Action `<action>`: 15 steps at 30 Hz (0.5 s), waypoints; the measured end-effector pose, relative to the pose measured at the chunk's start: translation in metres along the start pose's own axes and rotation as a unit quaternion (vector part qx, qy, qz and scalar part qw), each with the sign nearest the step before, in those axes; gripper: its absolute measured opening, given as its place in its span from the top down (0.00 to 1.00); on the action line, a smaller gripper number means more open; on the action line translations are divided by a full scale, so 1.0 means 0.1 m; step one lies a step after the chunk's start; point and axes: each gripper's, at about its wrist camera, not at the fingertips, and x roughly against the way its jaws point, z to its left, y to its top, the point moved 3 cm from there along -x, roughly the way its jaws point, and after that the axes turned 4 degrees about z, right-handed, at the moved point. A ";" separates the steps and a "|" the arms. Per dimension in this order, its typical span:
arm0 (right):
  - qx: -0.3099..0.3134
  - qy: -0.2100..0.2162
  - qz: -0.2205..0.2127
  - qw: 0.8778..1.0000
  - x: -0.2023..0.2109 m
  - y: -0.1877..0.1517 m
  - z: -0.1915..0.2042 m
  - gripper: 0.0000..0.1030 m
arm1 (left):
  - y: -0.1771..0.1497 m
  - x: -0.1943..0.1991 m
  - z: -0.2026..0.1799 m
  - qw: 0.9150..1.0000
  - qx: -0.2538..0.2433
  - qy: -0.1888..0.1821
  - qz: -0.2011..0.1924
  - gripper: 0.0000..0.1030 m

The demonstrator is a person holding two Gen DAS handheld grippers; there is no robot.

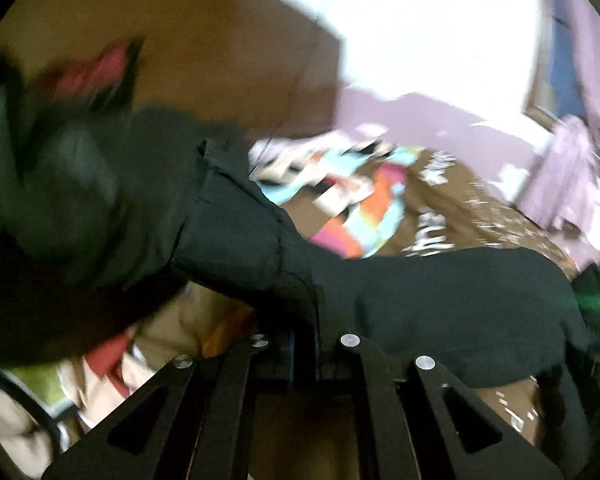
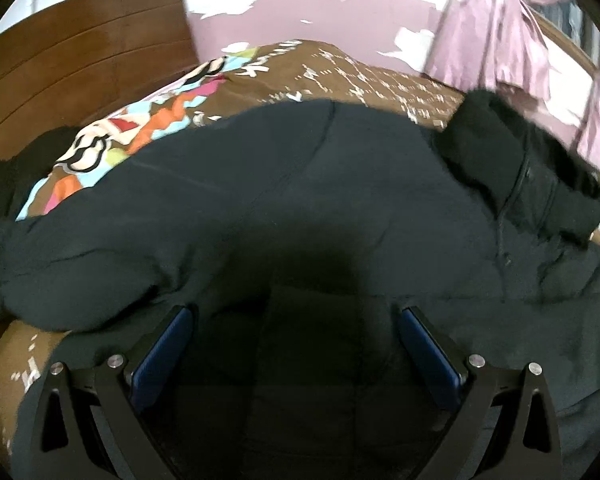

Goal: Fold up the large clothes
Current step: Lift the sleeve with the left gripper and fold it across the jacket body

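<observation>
Progress: early | left gripper (image 1: 318, 320) clenched on black padded winter coat (image 1: 228, 216) at lower centre | right gripper (image 2: 296, 320) released above coat, unfolded on patterned brown bedspread (image 2: 340, 68).

Black padded coat (image 2: 300, 208) sprawled across bed.

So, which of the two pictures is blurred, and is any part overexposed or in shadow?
Left wrist view: motion blur over the whole picture, the black coat smeared, the white wall blown out. Right wrist view: sharper, with a dark shadow on the coat between the right gripper fingers; edges bend from fisheye distortion.
</observation>
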 end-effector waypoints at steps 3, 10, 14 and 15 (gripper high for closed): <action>0.033 -0.007 0.007 0.999 0.31 0.01 -0.01 0.00 | 0.04 0.31 -0.35 0.995 -0.081 -0.026 -0.054 0.96; 0.017 0.010 -0.021 1.000 1.24 -0.28 -0.44 0.00 | 0.22 0.86 -1.20 0.969 -0.174 -0.126 -0.119 0.96; -0.032 0.007 -0.044 0.999 1.49 -0.56 -0.82 0.00 | 0.24 1.02 -1.62 0.958 -0.198 -0.166 -0.122 0.96; -0.035 0.013 -0.047 0.998 1.51 -0.59 -0.88 0.00 | 0.24 1.05 -1.72 0.956 -0.203 -0.173 -0.120 0.96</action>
